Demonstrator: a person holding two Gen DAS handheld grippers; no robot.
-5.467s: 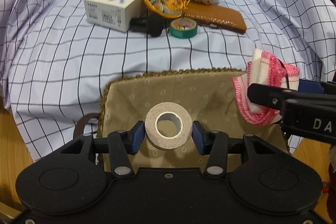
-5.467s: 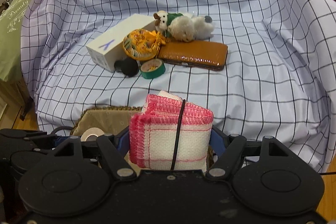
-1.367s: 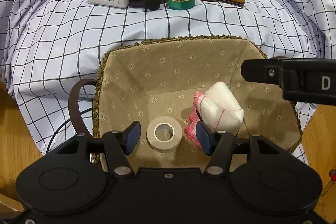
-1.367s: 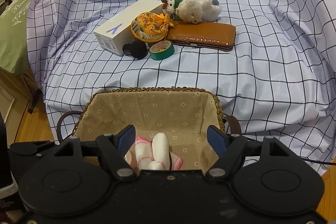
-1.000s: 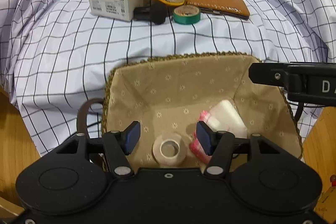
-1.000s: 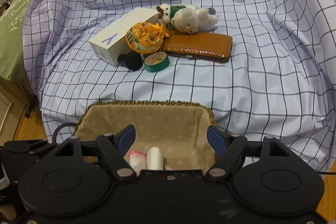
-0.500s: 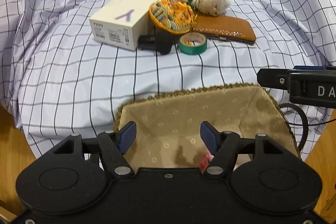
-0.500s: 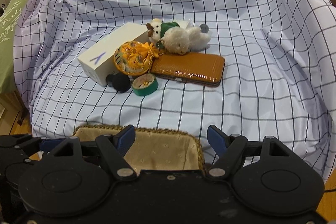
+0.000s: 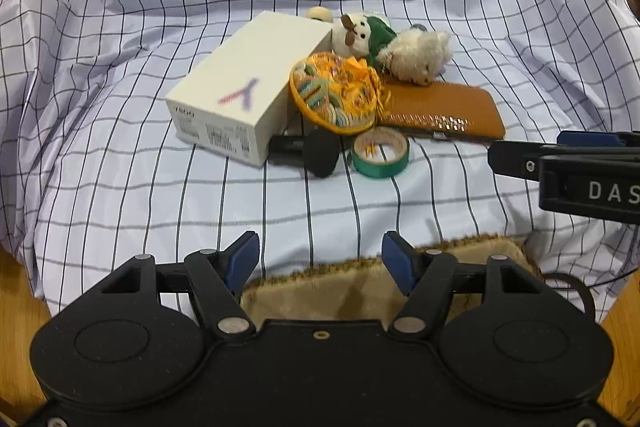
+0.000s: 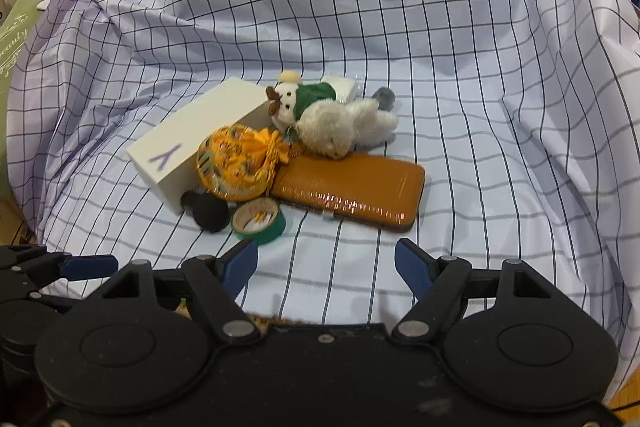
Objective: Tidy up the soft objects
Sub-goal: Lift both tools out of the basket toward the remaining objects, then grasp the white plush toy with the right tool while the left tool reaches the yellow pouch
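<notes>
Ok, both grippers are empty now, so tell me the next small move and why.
Probably send the right gripper forward and down to the plush toy. Its jaws stand open with nothing between them, and the toy lies unheld on top of the pile, against the white box and the brown wallet, ahead of that gripper.

Checked lilac-white cloth (image 10: 440, 27); orange embroidered pouch (image 10: 236, 163); tan wallet (image 10: 352, 191); green tape (image 10: 260, 221); basket lining (image 9: 360, 291) possibly beige.

a checked cloth (image 9: 120, 75) covers the surface; on it lie a white box (image 9: 244, 99), plush toy (image 9: 400, 47), orange pouch (image 9: 336, 95), brown wallet (image 9: 444, 111), green tape (image 9: 380, 153) and basket (image 9: 360, 287).
</notes>
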